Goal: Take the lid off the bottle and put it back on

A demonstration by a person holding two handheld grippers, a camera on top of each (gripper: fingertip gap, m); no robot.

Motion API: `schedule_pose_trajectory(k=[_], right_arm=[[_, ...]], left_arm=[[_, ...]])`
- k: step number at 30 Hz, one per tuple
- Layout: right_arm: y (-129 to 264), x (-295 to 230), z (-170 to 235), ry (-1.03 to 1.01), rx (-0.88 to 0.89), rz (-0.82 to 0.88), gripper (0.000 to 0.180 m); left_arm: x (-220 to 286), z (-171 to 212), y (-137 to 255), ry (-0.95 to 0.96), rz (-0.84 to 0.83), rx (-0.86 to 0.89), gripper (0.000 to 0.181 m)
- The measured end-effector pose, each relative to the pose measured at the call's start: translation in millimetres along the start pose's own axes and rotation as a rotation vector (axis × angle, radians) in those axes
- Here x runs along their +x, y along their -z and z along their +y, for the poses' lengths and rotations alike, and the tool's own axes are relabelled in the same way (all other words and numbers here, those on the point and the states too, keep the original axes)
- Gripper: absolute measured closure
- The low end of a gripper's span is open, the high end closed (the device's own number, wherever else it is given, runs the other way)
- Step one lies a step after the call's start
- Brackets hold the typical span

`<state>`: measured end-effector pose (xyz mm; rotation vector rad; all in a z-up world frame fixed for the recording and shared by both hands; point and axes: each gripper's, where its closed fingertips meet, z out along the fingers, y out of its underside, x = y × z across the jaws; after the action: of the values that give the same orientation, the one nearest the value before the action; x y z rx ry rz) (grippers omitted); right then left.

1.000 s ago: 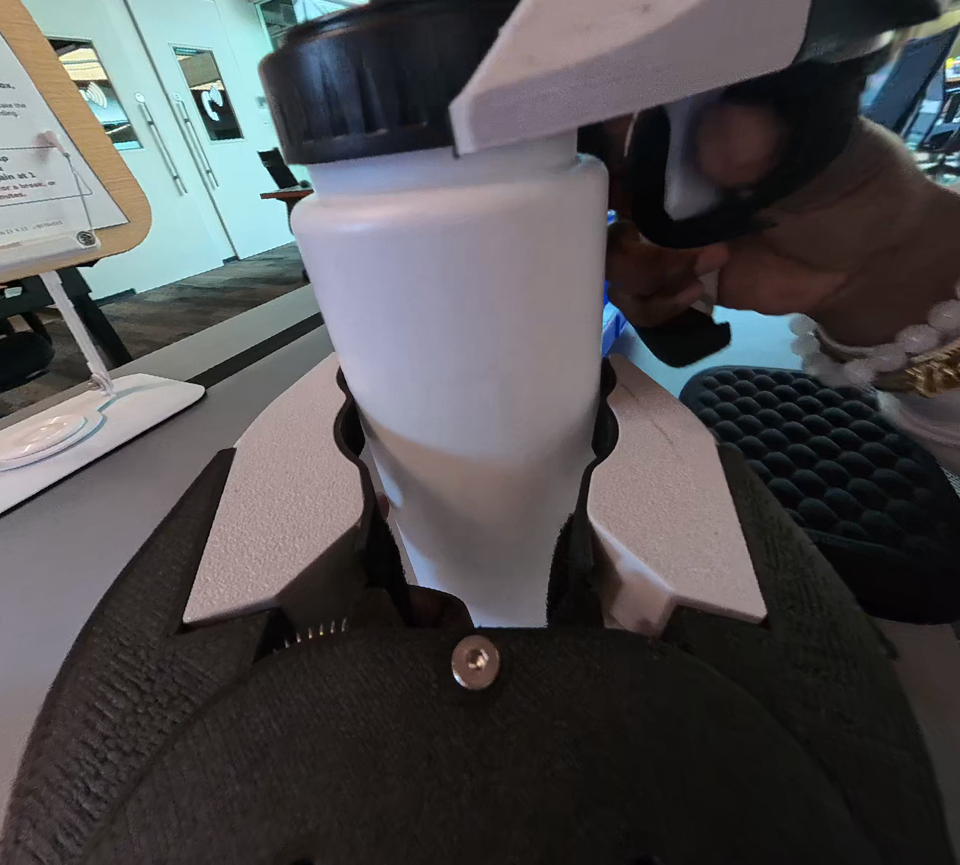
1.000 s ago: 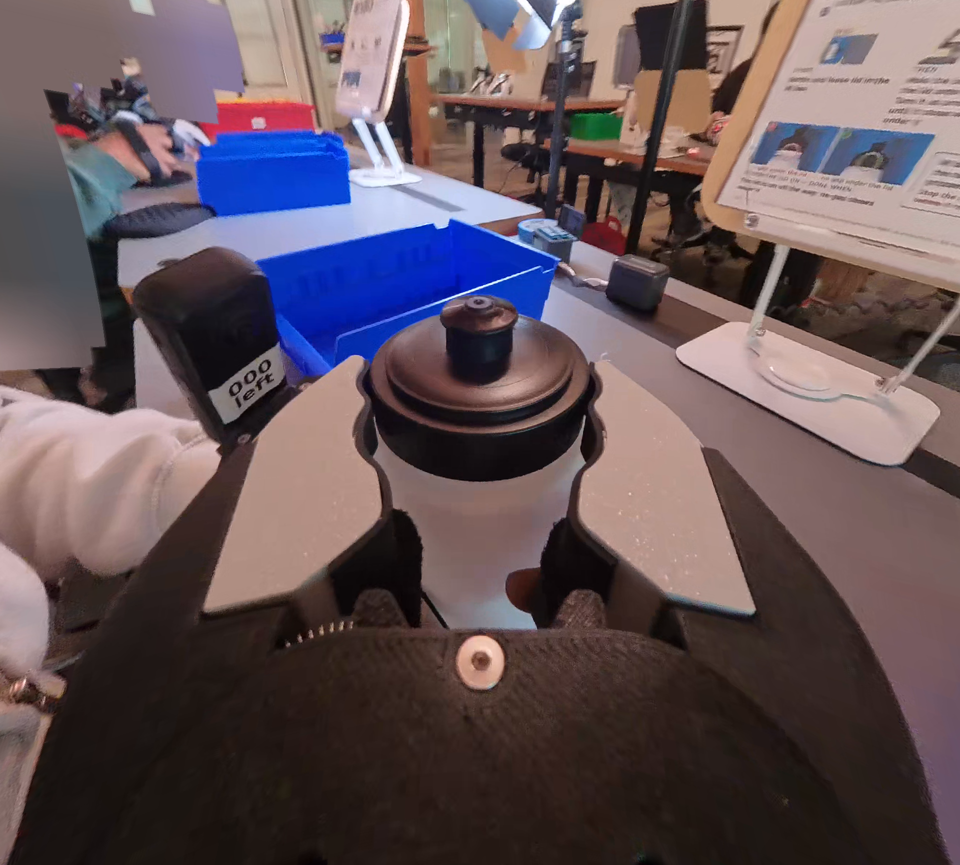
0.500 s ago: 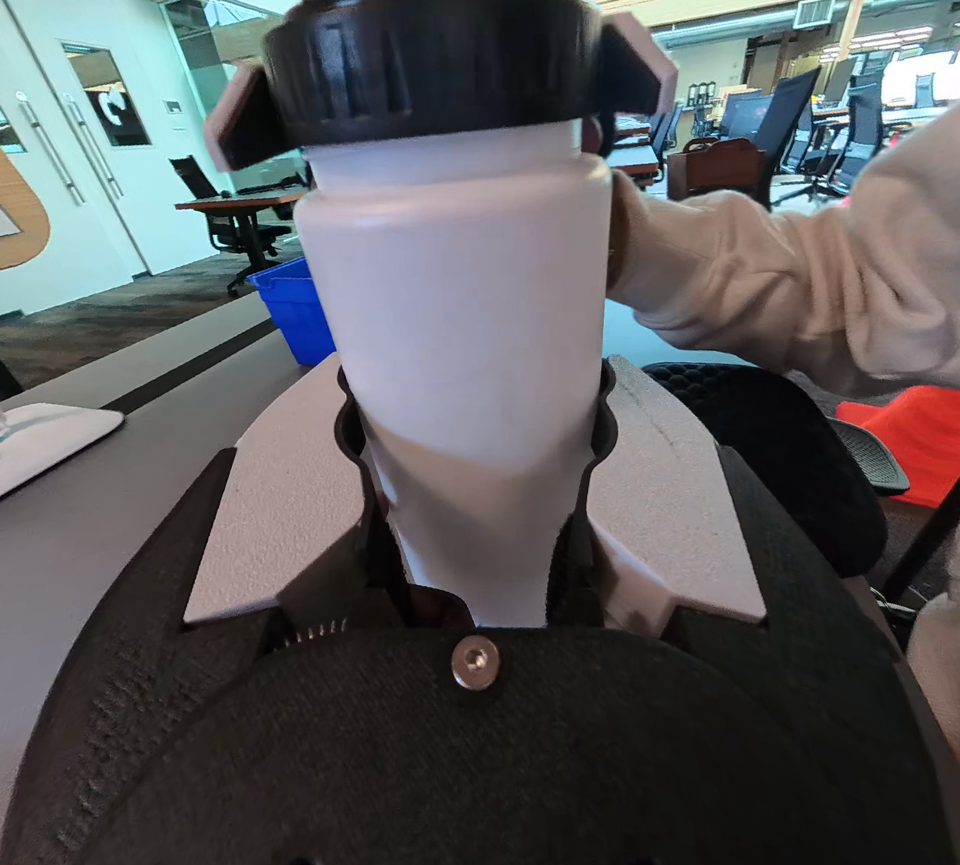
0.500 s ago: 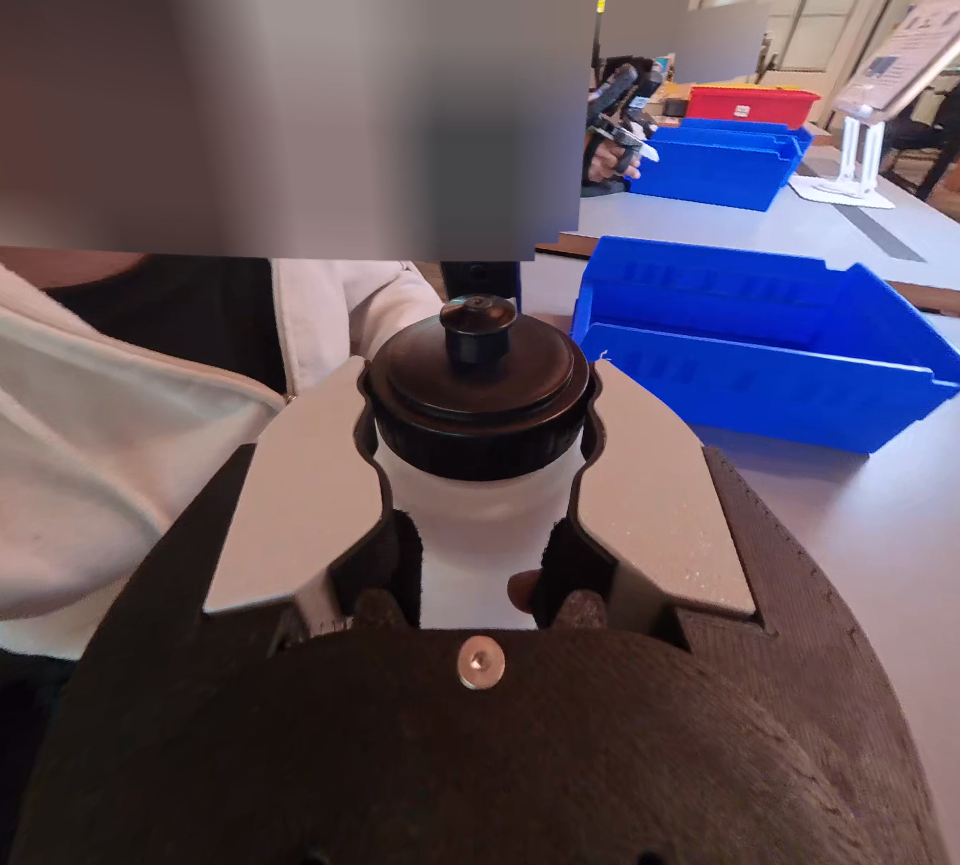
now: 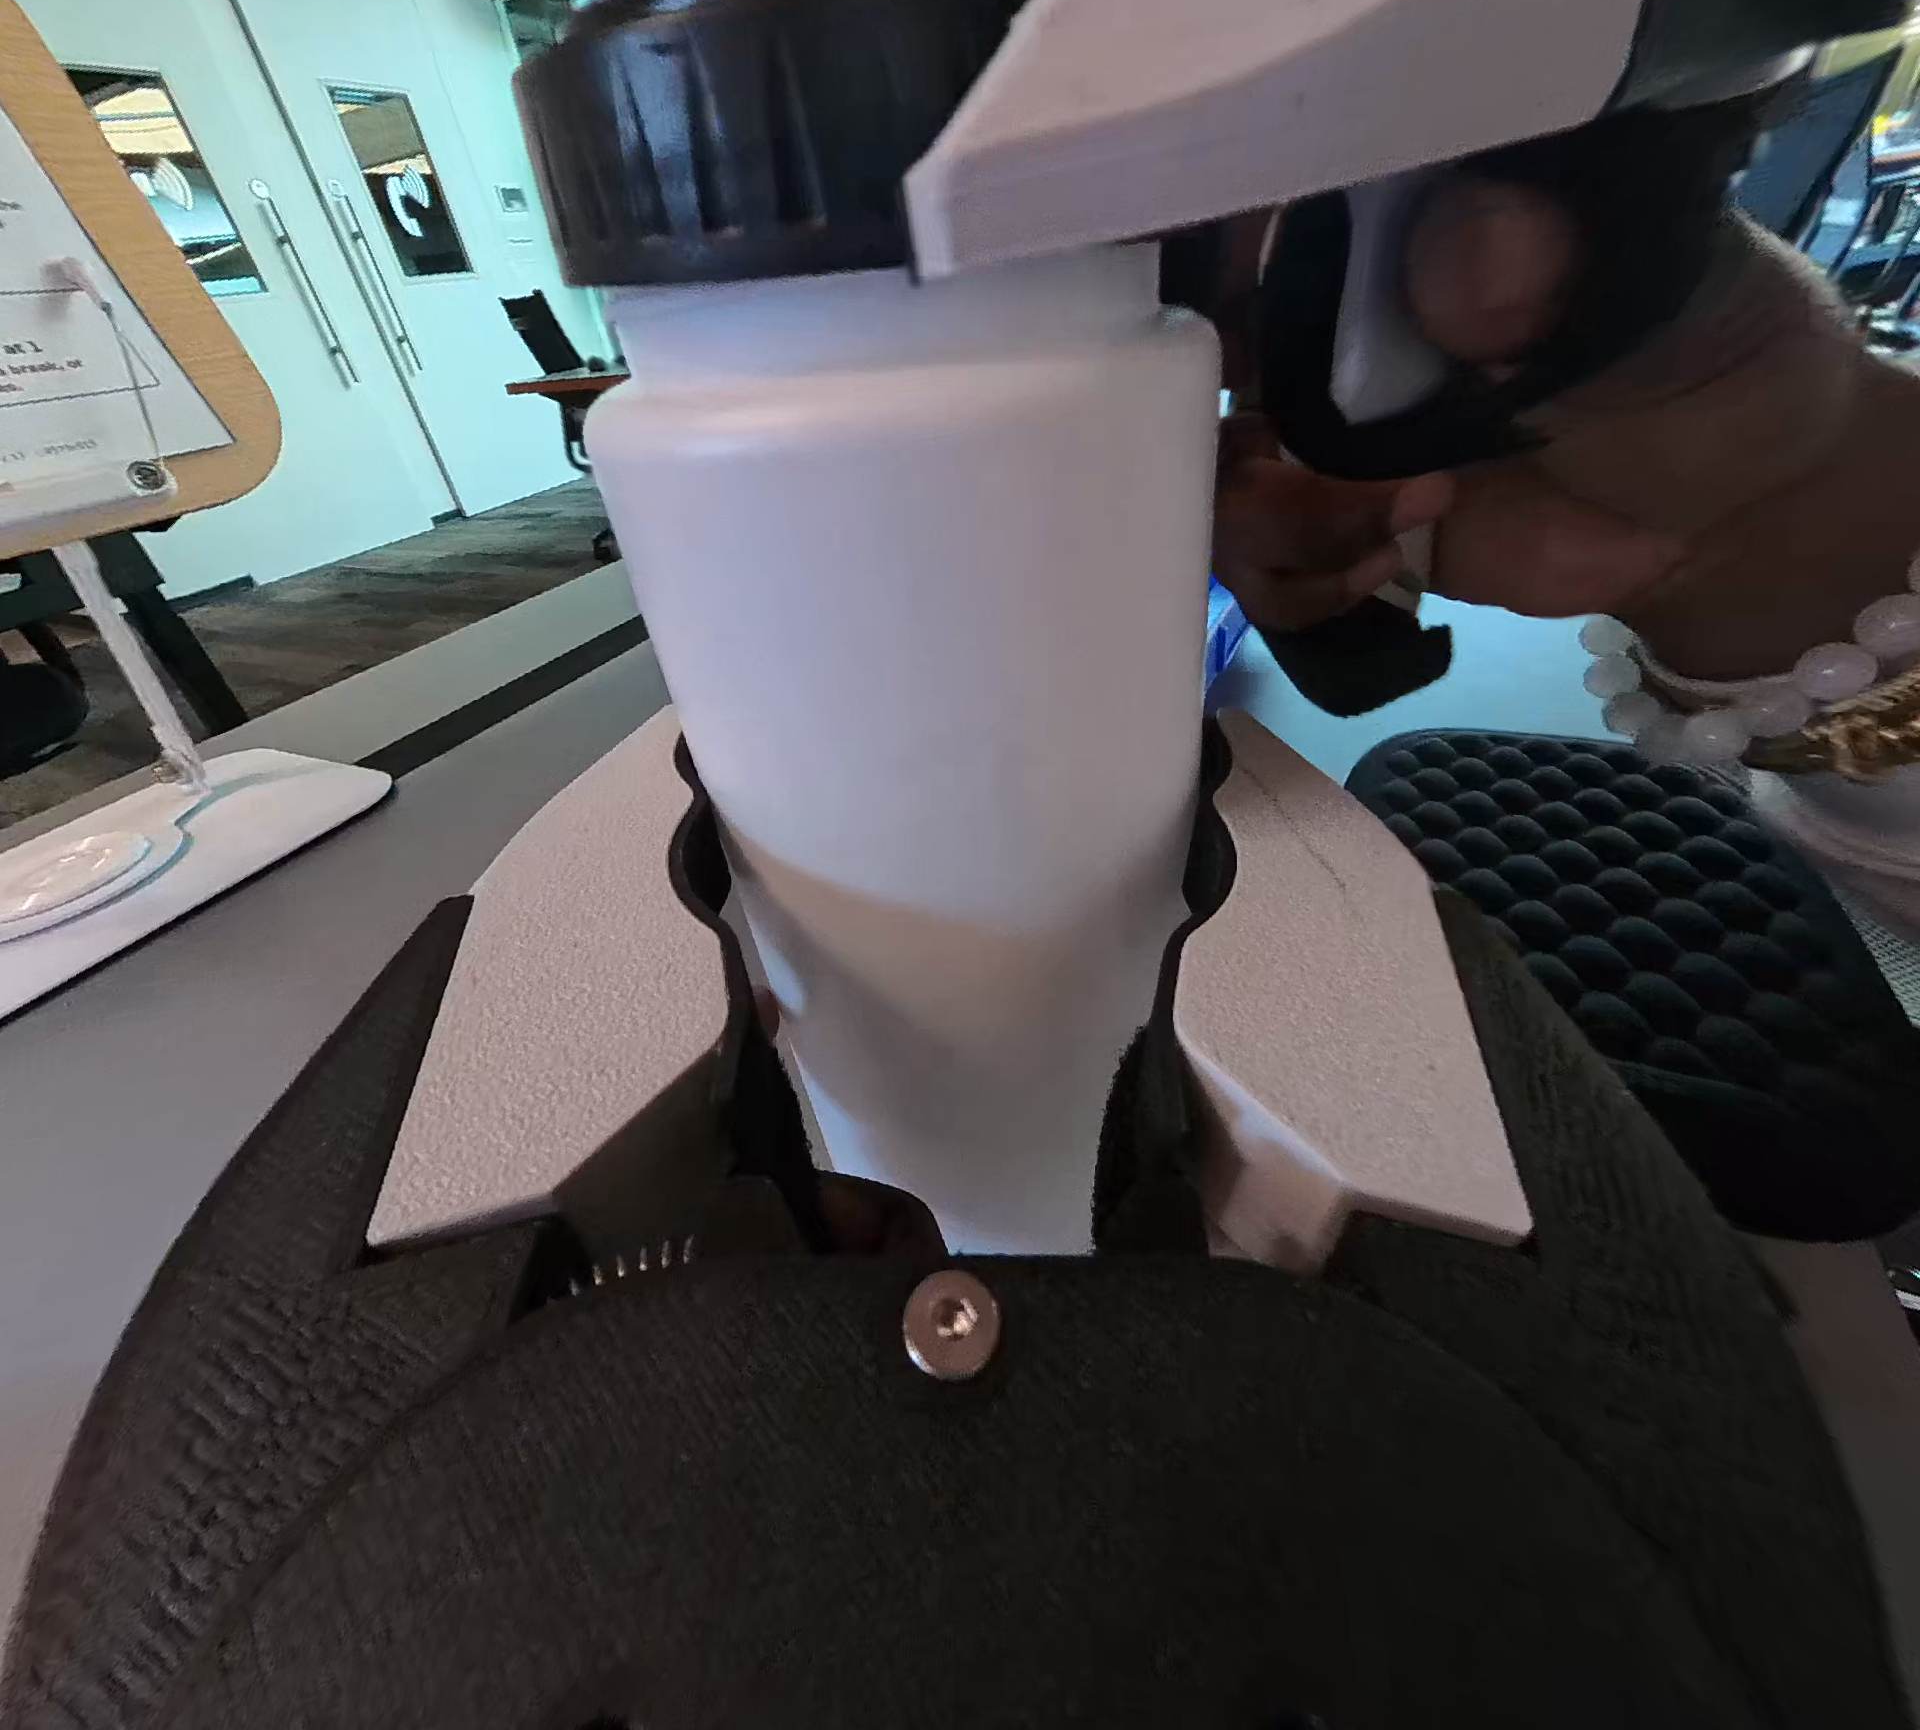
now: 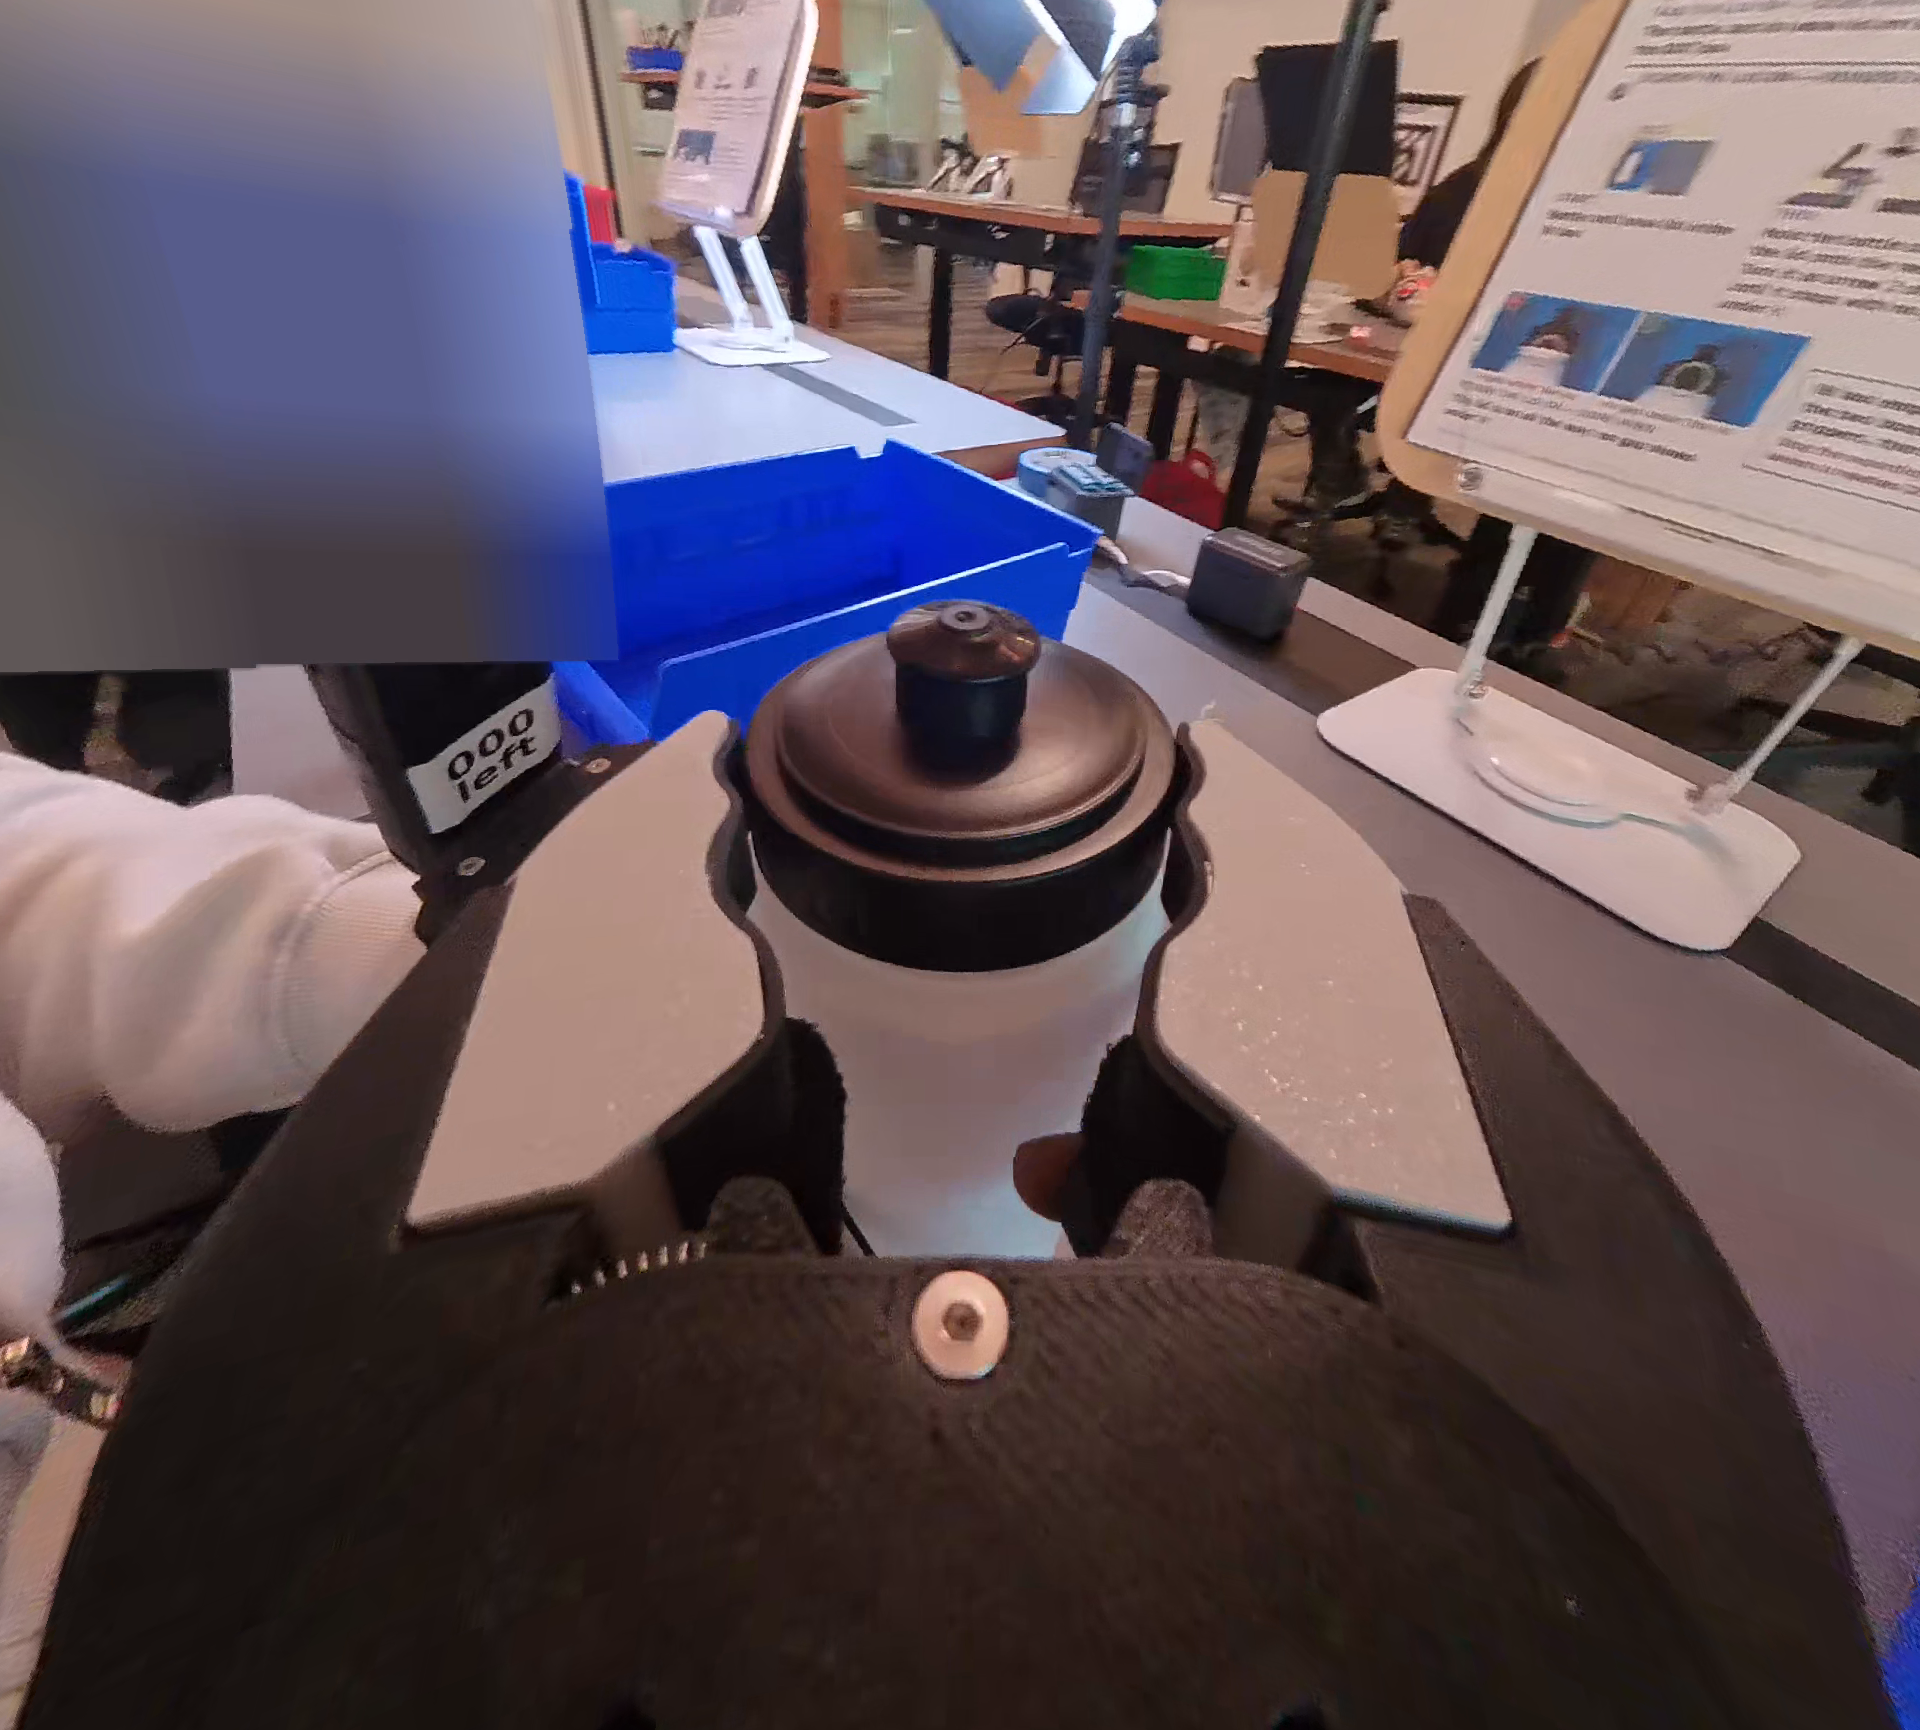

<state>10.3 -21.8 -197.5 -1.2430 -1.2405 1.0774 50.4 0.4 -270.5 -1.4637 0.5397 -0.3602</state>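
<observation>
A white bottle (image 5: 914, 600) stands upright in my left gripper (image 5: 951, 745), which is shut on its lower body. Its black lid (image 5: 748, 122) with a spout sits on top, and a narrow band of white neck shows under it. My right gripper (image 6: 956, 745) is shut on the lid (image 6: 956, 807) from the side, one finger on each flank. One of its white fingers (image 5: 1278, 49) shows at the upper right of the left wrist view. The bottle's body (image 6: 956, 1057) shows below the lid in the right wrist view. The left gripper's black body (image 6: 468, 745) is at the left there.
The grey table (image 5: 208, 1109) lies below. A blue bin (image 6: 831, 558) stands just behind the bottle. A sign on a white stand (image 6: 1558, 787) is at the right and also shows in the left wrist view (image 5: 156, 839). A black mesh chair (image 5: 1621, 932) is to the right. Left tips to right tips: about 8 cm.
Both views swung to one side half a second ago and have swung back. My right gripper stayed shut on the lid throughout. A band of neck now shows under the lid.
</observation>
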Motion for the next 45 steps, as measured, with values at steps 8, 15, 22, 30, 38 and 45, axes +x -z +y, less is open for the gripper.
schedule_pose_trajectory(k=[8, 15, 22, 30, 38, 45], right_arm=[[11, -20, -3, 0.069, 0.032, -0.611, 0.103], [19, -14, -21, 0.065, 0.094, -0.786, 0.102], [45, 64, -23, 0.017, 0.001, -0.325, 0.102], [124, 312, 96, -0.275, -0.428, 0.606, 0.102], [143, 368, 201, -0.34, -0.762, 0.831, 0.101], [147, 365, 229, -0.405, -0.818, 0.829, 0.083]], left_arm=[[13, -2, 2, -0.007, 0.124, 0.018, 0.093], [10, -2, 2, 0.011, 0.112, 0.017, 0.093], [8, -1, 1, 0.007, 0.073, 0.006, 0.093], [6, -1, 0, 0.001, 0.054, -0.004, 0.093], [3, -1, 0, 0.007, 0.038, 0.002, 0.093], [3, -1, 0, 0.008, 0.037, 0.007, 0.093]])
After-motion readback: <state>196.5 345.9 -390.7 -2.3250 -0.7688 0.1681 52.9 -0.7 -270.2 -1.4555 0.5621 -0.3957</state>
